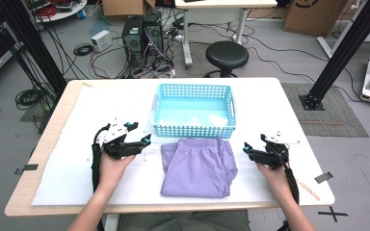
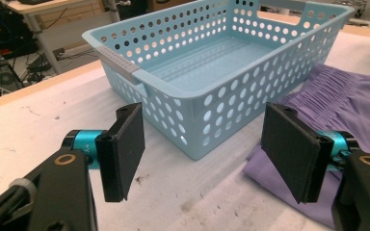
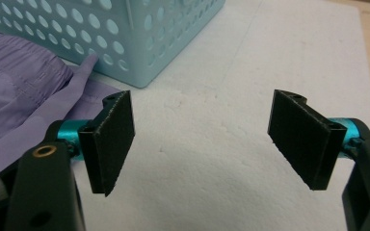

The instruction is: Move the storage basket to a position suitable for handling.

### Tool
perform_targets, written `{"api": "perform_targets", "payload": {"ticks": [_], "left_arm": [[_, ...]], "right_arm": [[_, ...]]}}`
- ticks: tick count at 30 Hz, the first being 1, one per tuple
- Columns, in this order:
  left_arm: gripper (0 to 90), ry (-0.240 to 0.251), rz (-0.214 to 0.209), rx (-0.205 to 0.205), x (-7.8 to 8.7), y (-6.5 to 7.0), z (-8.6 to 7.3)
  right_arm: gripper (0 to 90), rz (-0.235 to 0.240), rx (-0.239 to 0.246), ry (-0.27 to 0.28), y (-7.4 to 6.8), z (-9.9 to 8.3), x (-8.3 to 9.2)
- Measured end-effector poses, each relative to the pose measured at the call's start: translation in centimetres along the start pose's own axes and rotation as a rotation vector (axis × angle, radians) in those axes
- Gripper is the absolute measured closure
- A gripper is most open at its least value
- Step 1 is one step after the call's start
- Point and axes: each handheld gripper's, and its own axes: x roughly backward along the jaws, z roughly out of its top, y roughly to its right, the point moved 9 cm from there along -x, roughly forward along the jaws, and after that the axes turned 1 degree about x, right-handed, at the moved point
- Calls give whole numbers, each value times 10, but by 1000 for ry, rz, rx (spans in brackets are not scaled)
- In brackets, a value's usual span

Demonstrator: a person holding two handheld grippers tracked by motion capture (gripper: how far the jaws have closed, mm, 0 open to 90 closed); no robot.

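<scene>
Both grippers rest apart from the cloth with nothing between their black jaws. Left gripper (image 1: 143, 141), jaws spread wide, sits just left of the folded lilac fabric garment (image 1: 198, 166), pointing toward it. Right gripper (image 1: 246, 149), jaws likewise spread, sits just right of the garment, aimed inward. The garment lies flat on the white padded table cover (image 1: 72, 178), near the front edge, its pleated waistband end touching or almost touching the light blue perforated plastic basket (image 1: 193, 130) behind it. Beyond the table stand a black round stool (image 1: 227, 54) and black computer towers (image 1: 142, 36) on a grey floor.
</scene>
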Motion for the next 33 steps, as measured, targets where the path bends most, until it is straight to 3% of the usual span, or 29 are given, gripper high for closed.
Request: {"api": "perform_targets", "payload": {"ticks": [4,11,14,17,21,28,33], "left_arm": [[320,33,-8,-13,1,0,-3],[320,45,-36,13,3,2,3],[263,41,-24,30,4,2,6],[263,43,-13,43,5,0,8],[263,45,-11,62,6,-1,9],[263,24,-9,59,6,-1,9],[263,10,-23,74,6,0,7]], "right_arm": [[311,-8,-14,14,3,3,7],[307,-23,-21,95,2,18,13],[267,26,-40,110,-2,30,15],[214,92,-64,103,-9,42,16],[214,143,-51,118,-17,58,18],[217,153,15,134,-28,58,17],[220,159,18,128,-29,57,16]]}}
